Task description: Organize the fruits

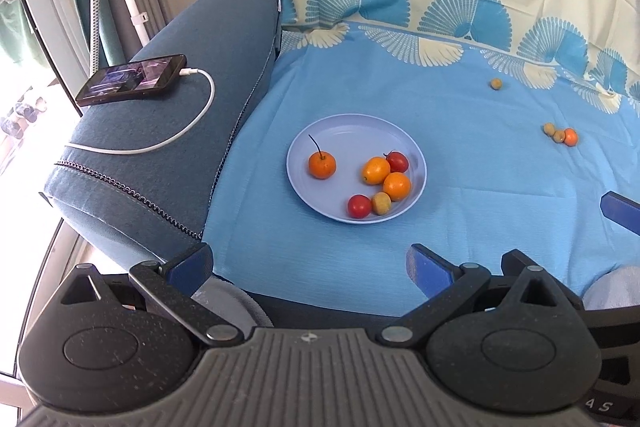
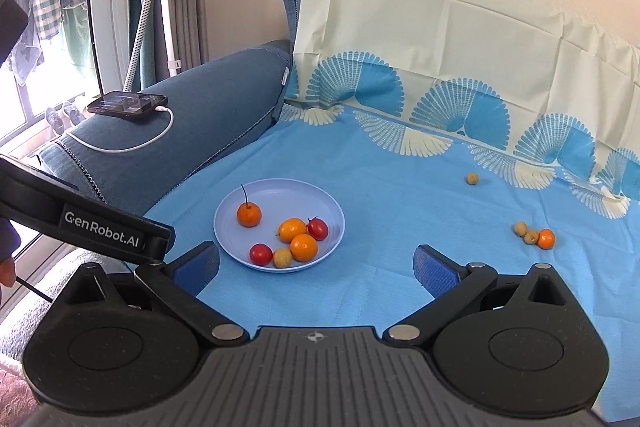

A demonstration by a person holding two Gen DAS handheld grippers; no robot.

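Both your tongs are wide open and hold nothing: the left tongs [image 1: 310, 263] and the right tongs [image 2: 316, 265] hang over the blue sheet [image 2: 380, 291]. Six little fruits sit in the round plate [image 2: 316, 197]. Three more fruits [image 2: 534, 235] lie together on the sheet, well apart from the plate, and one small fruit [image 2: 472, 179] lies alone farther back.

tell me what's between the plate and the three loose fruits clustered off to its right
Nothing: only bare blue cloth lies between the plate and the cluster of three fruits. Both wrist views show that stretch bare. A lone tan fruit sits farther back.
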